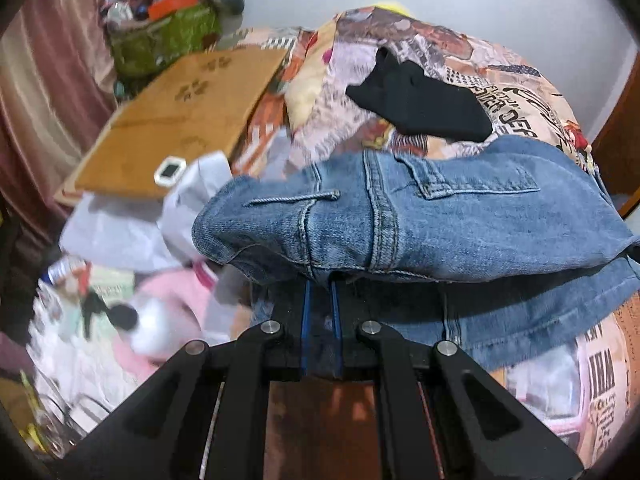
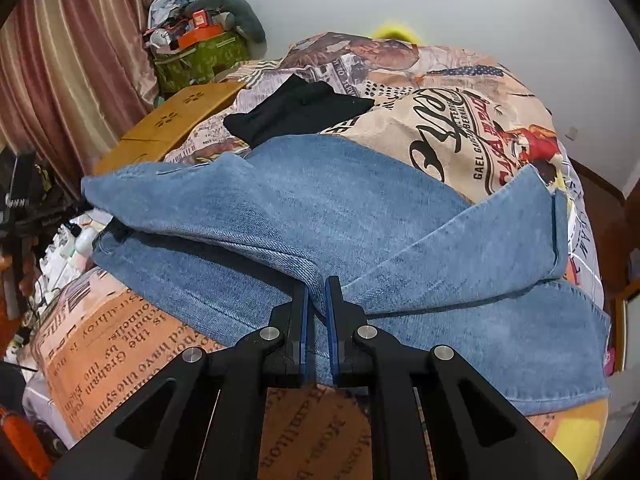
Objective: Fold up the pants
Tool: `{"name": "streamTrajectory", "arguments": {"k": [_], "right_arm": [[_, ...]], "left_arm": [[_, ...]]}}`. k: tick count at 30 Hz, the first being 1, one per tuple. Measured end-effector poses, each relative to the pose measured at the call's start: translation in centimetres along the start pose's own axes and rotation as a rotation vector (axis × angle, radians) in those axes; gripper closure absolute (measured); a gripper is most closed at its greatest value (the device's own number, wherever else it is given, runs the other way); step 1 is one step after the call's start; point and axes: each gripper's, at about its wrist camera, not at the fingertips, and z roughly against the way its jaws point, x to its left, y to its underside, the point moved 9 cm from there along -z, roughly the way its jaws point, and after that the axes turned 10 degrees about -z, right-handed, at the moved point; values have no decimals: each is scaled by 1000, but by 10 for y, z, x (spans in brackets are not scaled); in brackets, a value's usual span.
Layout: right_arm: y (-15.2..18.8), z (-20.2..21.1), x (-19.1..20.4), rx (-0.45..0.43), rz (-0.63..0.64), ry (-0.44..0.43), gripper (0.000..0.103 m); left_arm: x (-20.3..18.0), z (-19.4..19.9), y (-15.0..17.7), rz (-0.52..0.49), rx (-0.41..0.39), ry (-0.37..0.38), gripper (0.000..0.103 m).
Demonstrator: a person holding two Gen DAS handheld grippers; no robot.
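Blue denim pants (image 1: pixel 420 220) lie on a bed with a newspaper-print cover (image 1: pixel 460 52). In the left wrist view the waist end with belt loop and back pocket is lifted. My left gripper (image 1: pixel 320 286) is shut on the waist edge of the pants. In the right wrist view the pants (image 2: pixel 320 208) are partly folded over themselves, with a leg end raised at the right. My right gripper (image 2: pixel 316 284) is shut on a pinched fold of the pants' leg. The left gripper does not show clearly in the right wrist view.
A black garment (image 2: pixel 296 112) lies on the bed cover (image 2: pixel 460 128) beyond the pants. A flat cardboard box (image 1: pixel 180 120) and a green bag of clutter (image 2: pixel 200 56) stand at the far left. Loose items lie on the floor at left (image 1: pixel 100 300). Curtains (image 2: pixel 72 52) hang left.
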Motion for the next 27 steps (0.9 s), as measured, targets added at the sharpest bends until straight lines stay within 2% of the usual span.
{"name": "streamTrajectory", "arguments": {"k": [5,10,12,13,14,16,17,18,19,20,21,27], "right_arm": [[2,3,0,11,-20,-20,92],[-1,16,-3,-3,-47,-24,90],[-8,24,-9,-29,-75,-23,70],[-11,27,-10,-42,-84,-20,65],[-16,31,-13,-60,-94,-16,57],[-27,39,-21,-96,-115,-5,49],[-32,43,-26,-110,-127,3,45],[-37,45,-31,-121,-136,11,41],[-42,47,-37,-136,-147,23,39],[-47,49,-45,-149,-157,38,35],[-52,50,-52,-159,-166,52,32],[-76,46,-108,-182,-253,129,31]], "left_arm": [[-6,9,8,-36,17,-6,94],[-10,39,-9,-80,-32,-5,94],[-13,48,-21,-82,-55,-1,92],[-14,50,-26,-80,-60,0,91],[-16,51,-33,-80,-66,-1,87],[-20,51,-46,-83,-75,-5,77],[-23,51,-53,-87,-81,-12,65],[-24,50,-60,-88,-87,-27,43],[-24,48,-67,-86,-90,-46,30],[-24,46,-75,-81,-95,-64,11],[-26,44,-84,-77,-106,-73,6],[-40,22,-127,-86,-93,-72,6]]}}
